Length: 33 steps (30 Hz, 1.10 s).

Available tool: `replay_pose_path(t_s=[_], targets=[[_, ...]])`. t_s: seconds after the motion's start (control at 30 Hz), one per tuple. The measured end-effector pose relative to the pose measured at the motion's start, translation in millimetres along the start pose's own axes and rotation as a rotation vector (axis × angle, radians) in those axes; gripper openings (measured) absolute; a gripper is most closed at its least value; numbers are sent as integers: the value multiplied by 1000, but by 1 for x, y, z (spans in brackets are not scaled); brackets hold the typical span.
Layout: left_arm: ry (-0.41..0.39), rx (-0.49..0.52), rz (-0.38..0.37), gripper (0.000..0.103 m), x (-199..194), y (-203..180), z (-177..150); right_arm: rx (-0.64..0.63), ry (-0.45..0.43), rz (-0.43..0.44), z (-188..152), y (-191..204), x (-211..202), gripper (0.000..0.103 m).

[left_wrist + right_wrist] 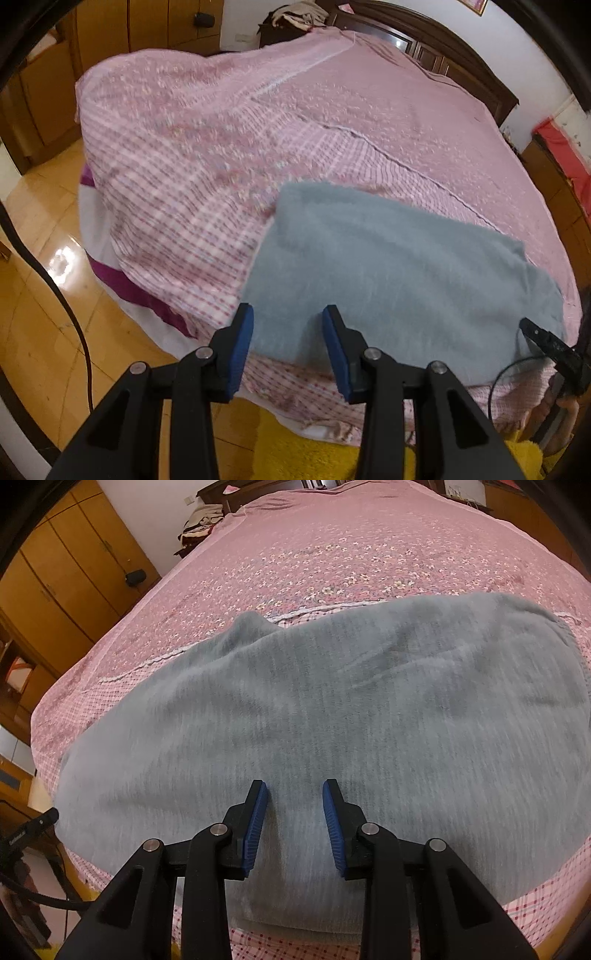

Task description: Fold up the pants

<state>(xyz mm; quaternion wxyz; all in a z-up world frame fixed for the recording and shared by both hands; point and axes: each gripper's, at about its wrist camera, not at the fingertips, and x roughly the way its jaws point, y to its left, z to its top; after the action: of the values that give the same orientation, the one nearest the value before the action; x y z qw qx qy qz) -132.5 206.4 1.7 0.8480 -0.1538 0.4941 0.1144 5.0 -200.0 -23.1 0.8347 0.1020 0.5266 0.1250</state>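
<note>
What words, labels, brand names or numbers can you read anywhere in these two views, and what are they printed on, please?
None can be read.
Black device at the left edge of the right wrist view: pale lettering on its side, too small and blurred to read.
Grey pants, pink bedspread: no text.

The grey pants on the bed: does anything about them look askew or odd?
Mostly tidy. The grey pants lie folded and flat on the pink bedspread. Only the far left corner bulges up, unflattened. Both grippers, left and right, are open, holding nothing.
</note>
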Motion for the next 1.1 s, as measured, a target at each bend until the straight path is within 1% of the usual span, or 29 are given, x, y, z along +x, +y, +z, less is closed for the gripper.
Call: replay_pose_path(t_s=[0.13, 0.27, 0.37, 0.53, 0.63, 0.8, 1.07, 1.1], targets=[[-37, 42, -25, 41, -5, -10, 13, -18, 11, -6, 9, 3, -6, 33], [-55, 72, -65, 41, 1, -25, 29, -75, -24, -26, 22, 10, -18, 33], [-62, 95, -106, 41, 9, -40, 38, -111, -41, -3, 38, 16, -23, 33], [-57, 125, -147, 41, 21, -62, 45, -151, -55, 14, 73, 20, -17, 33], [-55, 127, -146, 41, 27, -67, 46, -167, -31, 28, 90, 24, -3, 33], [-47, 135, -130, 41, 34, -68, 46, -198, 11, 47, 107, 29, 20, 33], [-42, 149, -113, 41, 40, -70, 42, -246, 80, 92, 118, 32, 47, 33], [-43, 151, -110, 41, 41, -71, 42, -248, 77, 92, 118, 32, 48, 24]])
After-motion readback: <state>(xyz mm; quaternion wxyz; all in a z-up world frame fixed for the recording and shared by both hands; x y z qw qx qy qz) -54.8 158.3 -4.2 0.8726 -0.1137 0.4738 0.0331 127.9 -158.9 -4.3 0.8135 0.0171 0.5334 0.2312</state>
